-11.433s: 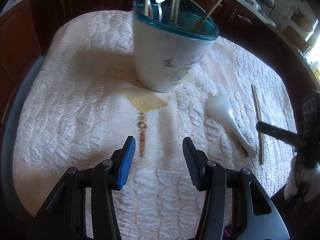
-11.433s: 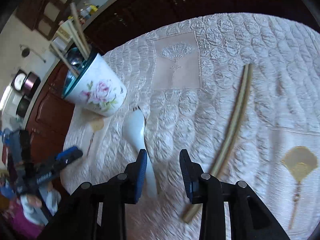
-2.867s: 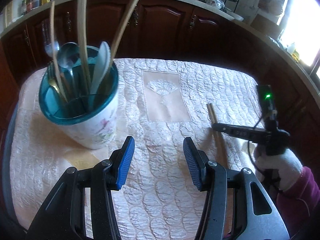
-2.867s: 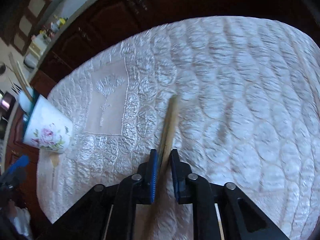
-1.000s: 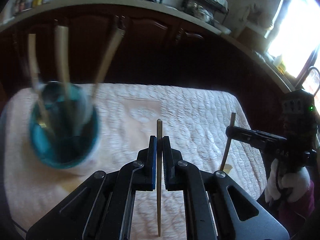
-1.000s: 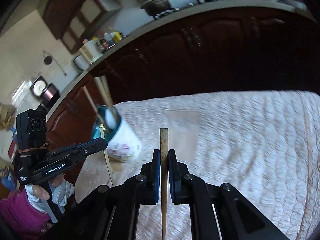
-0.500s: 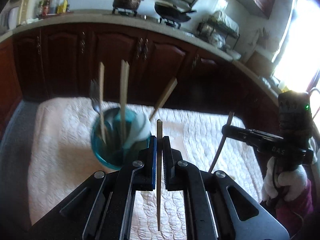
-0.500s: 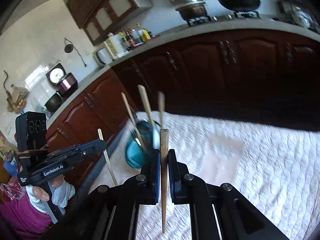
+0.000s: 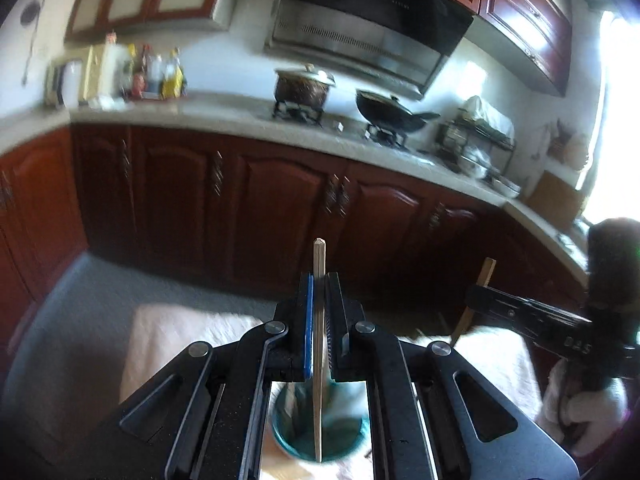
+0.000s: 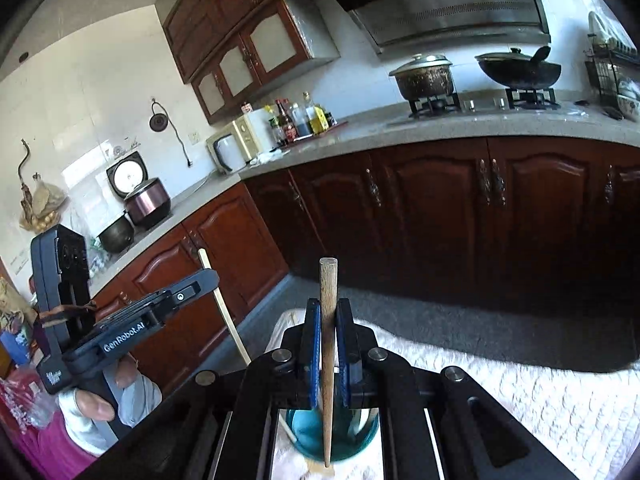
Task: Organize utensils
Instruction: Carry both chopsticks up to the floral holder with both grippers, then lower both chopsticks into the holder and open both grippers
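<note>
Left tool is clamped narrow on a thin chopstick, held about upright. The stick's top pokes above the jaws and its lower tip hangs over the open mouth of the teal-rimmed cup, which sits straight below on the quilted table.

Right tool is likewise pinched tight on a second, thicker chopstick, also near vertical, thick end up, thin tip down over the cup in its own view.

Key relation: the cup lies directly under both tools, and each stick's long axis runs up-down, roughly in line with the cup opening. So the coming move looks like a straight lowering, then a release. Neither hand seems clearly nearer; both hang over the cup, side by side. From the right wrist view the left tool sits off to the left with its stick tilted a little.

Risk, as I judge it: the two tips crowding each other or hitting utensils already in the cup.
</note>
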The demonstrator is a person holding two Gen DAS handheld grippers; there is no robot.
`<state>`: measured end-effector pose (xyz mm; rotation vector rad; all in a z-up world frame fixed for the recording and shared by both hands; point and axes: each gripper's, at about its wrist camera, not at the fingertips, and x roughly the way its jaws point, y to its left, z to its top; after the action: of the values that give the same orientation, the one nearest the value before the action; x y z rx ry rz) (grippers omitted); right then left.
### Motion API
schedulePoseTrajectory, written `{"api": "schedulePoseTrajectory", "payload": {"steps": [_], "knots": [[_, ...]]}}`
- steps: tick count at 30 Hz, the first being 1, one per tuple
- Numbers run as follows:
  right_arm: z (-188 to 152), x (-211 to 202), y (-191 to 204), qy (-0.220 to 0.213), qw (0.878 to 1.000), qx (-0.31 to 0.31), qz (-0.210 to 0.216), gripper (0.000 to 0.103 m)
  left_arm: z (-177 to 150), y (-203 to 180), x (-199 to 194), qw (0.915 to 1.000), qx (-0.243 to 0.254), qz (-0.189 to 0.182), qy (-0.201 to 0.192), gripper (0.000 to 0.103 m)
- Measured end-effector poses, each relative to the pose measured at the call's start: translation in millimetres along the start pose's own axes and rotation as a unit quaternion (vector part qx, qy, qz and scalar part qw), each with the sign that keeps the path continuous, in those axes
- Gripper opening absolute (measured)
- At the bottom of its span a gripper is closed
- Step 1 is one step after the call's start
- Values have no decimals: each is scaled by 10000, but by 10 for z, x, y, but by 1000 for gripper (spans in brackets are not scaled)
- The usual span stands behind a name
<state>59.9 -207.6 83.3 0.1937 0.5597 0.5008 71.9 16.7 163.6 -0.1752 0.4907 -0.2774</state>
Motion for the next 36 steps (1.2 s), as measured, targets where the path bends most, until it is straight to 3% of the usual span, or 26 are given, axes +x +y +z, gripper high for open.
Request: {"api": "schedulePoseTrajectory", "payload": {"steps": [4,10,21,22,24,25,28,30,36], "knots": [[-79,210,34,16,9999,-74,-149,7,-46,61,218,9996,111,226,-88,4],[-379,460,-12,423,9989,-93,-160,7,-405,109,482,9985,234,444,204,4],[-695,559,-210,865,9958,199,-210,7,-791,128,519,9972,124,381,625,4],[-690,546,-233,870,9957,225,-242,8,-797,120,503,9972,132,393,616,4],[-688,510,-272,887,9952,354,-224,23,-792,123,482,9971,63,371,667,5],[-683,471,-293,847,9953,425,-202,33,-793,135,475,9969,4,355,701,6],[-692,357,-310,793,9955,470,-205,33,-795,162,461,9963,-59,332,789,19],[-719,308,-310,819,9952,474,-253,33,-805,164,407,9965,-116,291,774,34],[-883,130,-283,835,9944,529,-372,34,-859,76,232,9967,106,384,702,35]]}}
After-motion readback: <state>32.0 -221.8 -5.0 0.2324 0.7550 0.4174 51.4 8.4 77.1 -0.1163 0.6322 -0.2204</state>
